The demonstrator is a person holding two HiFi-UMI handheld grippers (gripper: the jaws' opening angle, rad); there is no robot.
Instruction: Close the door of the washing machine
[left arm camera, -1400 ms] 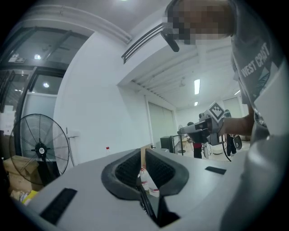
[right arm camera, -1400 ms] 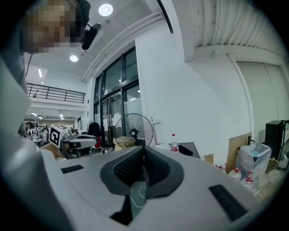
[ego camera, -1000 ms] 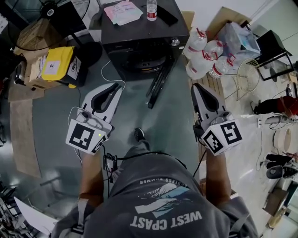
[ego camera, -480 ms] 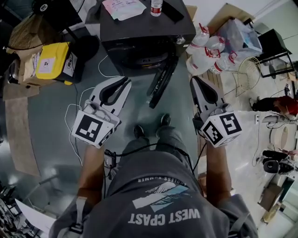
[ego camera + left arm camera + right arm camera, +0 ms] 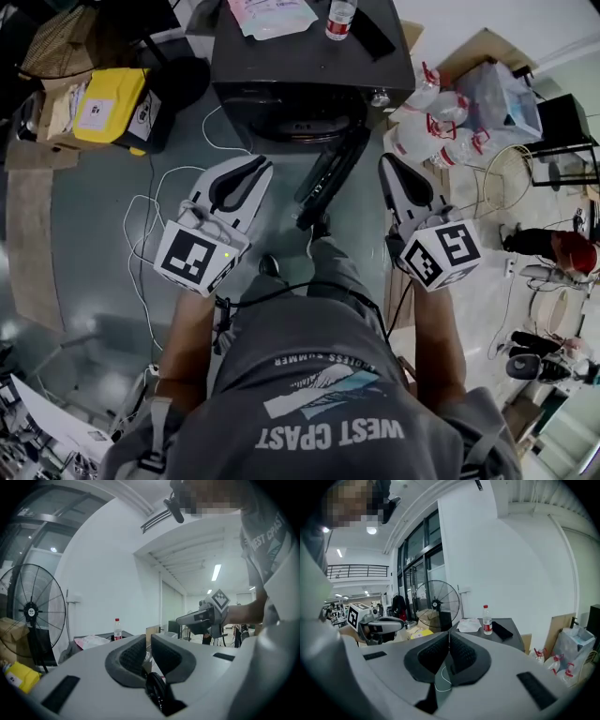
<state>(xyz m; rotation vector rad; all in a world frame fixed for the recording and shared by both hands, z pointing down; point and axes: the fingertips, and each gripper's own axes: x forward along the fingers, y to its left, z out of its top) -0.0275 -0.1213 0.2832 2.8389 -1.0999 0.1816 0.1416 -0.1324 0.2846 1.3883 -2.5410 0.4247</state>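
Observation:
The black washing machine stands at the top of the head view. Its round opening faces me, and its dark door hangs open, swung out toward the lower right. My left gripper is shut and empty, just left of the door's lower end. My right gripper is also shut and empty, just right of the door. In the left gripper view the left gripper points level, past a bottle on the machine's top. In the right gripper view the right gripper aims toward that same bottle.
A paper and a dark flat object lie on the machine's top. A yellow case and boxes sit to the left, with a standing fan there too. Water jugs and a wire rack crowd the right. A white cable loops on the floor.
Both grippers moved forward toward the machine and now flank the open door. The person took a step forward. Neither gripper's jaws changed.

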